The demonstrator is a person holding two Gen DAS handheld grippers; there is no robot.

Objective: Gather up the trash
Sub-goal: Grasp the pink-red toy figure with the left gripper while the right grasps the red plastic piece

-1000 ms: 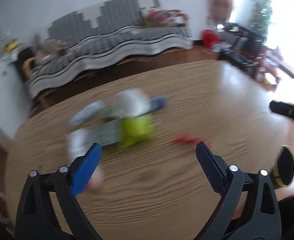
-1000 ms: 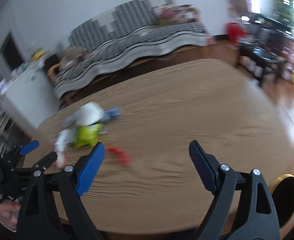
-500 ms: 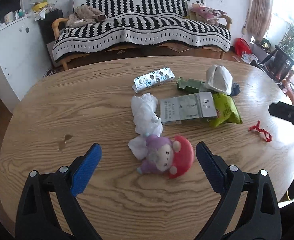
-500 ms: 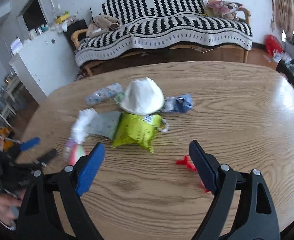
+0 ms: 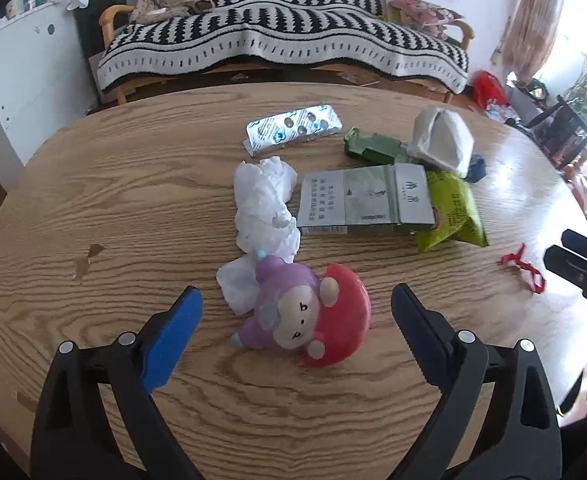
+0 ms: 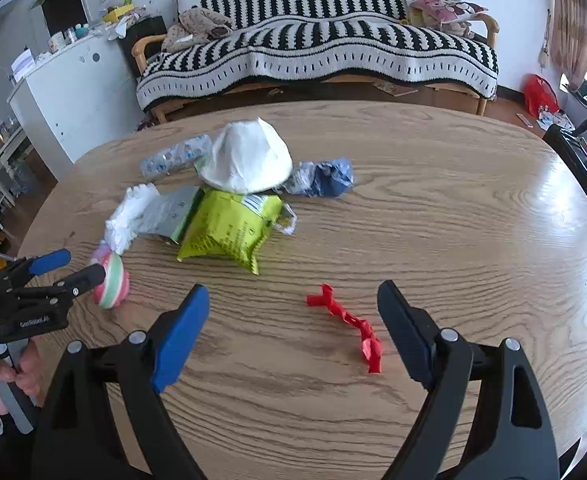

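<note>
Hovering wide-open right gripper [image 6: 293, 328] over red scrap [image 6: 349, 326] to bracket it; left gripper [image 5: 295, 320], equally wide, straddling toy [image 5: 305, 316] on desk [image 5: 133, 200]

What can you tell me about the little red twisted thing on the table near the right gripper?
The red twisted strip looks like crinkled foil or paper wound into a thin cord, forked at its far end, bent near the other. It lies flat on the wooden table, apart from the other litter, between and just ahead of the open right gripper fingers, touched by nothing but the tabletop.
</note>
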